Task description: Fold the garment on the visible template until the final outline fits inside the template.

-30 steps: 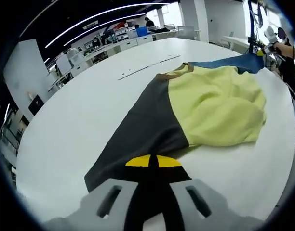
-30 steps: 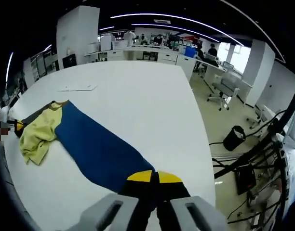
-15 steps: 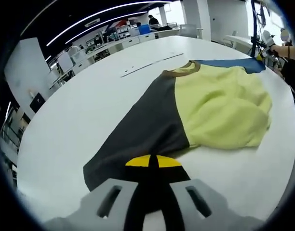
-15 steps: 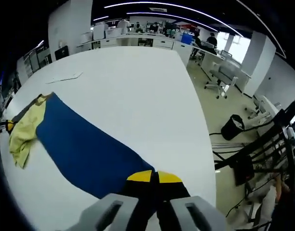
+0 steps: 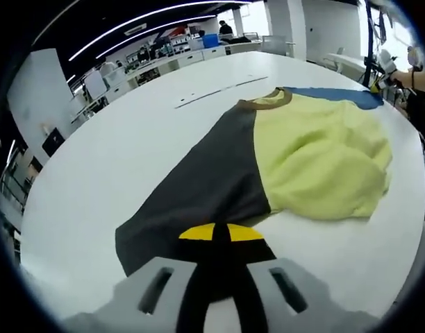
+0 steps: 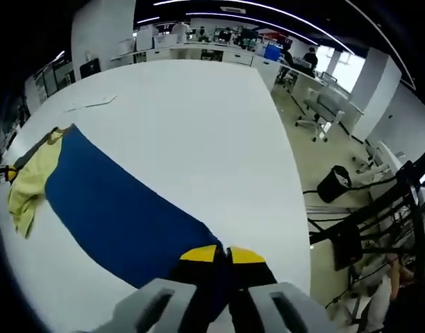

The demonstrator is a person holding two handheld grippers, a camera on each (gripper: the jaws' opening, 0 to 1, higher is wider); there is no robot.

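A broad white table (image 5: 115,146) carries a garment (image 5: 296,159) of yellow, dark grey and blue panels spread flat across it, with a thin pale strip (image 5: 216,92) lying toward 12 o'clock beyond the collar.

The right claw (image 6: 222,254) is closed on the end of the garment's blue sleeve (image 6: 122,215), which stretches across the white surface (image 6: 192,132) toward the yellow body (image 6: 28,187). A black bin (image 6: 332,183) stands on the floor beyond the surface's edge.
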